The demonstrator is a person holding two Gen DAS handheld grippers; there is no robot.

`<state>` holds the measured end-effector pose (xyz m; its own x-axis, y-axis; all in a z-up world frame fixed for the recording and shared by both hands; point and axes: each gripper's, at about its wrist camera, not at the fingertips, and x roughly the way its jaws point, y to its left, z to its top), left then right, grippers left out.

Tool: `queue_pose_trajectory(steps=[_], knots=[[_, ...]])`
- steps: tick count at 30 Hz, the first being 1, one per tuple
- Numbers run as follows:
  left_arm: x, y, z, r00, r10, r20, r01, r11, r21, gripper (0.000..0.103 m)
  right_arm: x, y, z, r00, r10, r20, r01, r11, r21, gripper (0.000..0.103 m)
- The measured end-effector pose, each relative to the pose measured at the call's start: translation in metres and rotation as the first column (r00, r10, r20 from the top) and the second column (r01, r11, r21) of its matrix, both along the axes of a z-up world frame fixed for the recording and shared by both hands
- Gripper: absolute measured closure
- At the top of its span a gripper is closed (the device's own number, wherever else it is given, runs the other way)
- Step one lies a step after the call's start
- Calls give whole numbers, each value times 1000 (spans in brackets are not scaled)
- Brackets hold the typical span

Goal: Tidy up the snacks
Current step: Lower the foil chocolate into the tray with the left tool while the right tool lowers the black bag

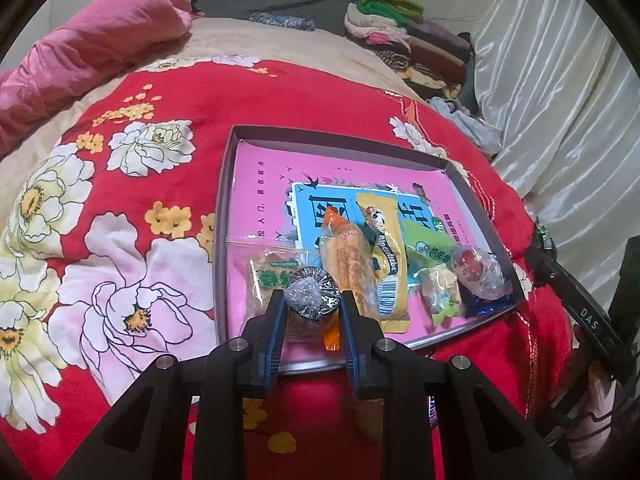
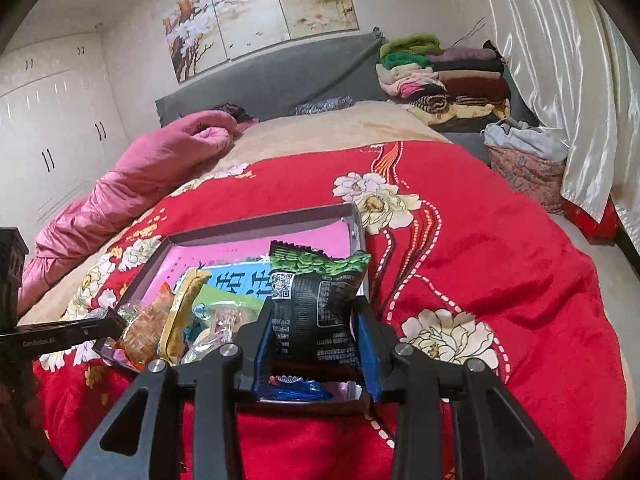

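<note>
Nearest to us, left claw [image 1: 311, 300]: jaws narrowed onto a round foil-topped snack [image 1: 311, 294], pads pressing its sides, held over the near edge of the box tray [image 1: 236, 184].

Right claw [image 2: 316, 320]: jaws closed to the width of a dark green-topped snack packet [image 2: 318, 296], held upright above the tray's near right corner.

Next, tray contents, all lying in the near half: an orange wrapped snack [image 1: 346, 248], a yellow bar wrapper [image 1: 384, 240], a green packet [image 1: 428, 240], a small pale packet [image 1: 440, 286], a clear-wrapped red sweet [image 1: 472, 268], a blue wrapper [image 1: 480, 308], and a clear bag with a green label [image 1: 268, 276].

We judge the sorting well advanced: seven items are in, two are still held, and no loose snacks show on the red floral bedspread [image 1: 160, 92].

Farther off: a pink quilt [image 1: 100, 48] and folded clothes [image 1: 404, 36] by the headboard.
</note>
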<state>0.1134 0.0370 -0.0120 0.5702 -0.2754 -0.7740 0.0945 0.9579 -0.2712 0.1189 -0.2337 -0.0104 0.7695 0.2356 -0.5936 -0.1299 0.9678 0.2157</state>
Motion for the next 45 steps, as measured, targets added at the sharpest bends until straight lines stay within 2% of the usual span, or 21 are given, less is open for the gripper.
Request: queue_pose_trajectory(steps=[9,28,45], knots=[[1,-9,-1,1000,-15,2,15,1000,16,76,10,9,-15,998,28,-55,-29,999,-14,66],[3,-24,-8,999,-49,-17,49,998,48,76,13,33,-21,991,115,-72,-118,992,-41,66],[1,-25,-10,999,-50,-20,51,998,46,76,14,40,-26,989,126,-81,-131,990,-56,64]])
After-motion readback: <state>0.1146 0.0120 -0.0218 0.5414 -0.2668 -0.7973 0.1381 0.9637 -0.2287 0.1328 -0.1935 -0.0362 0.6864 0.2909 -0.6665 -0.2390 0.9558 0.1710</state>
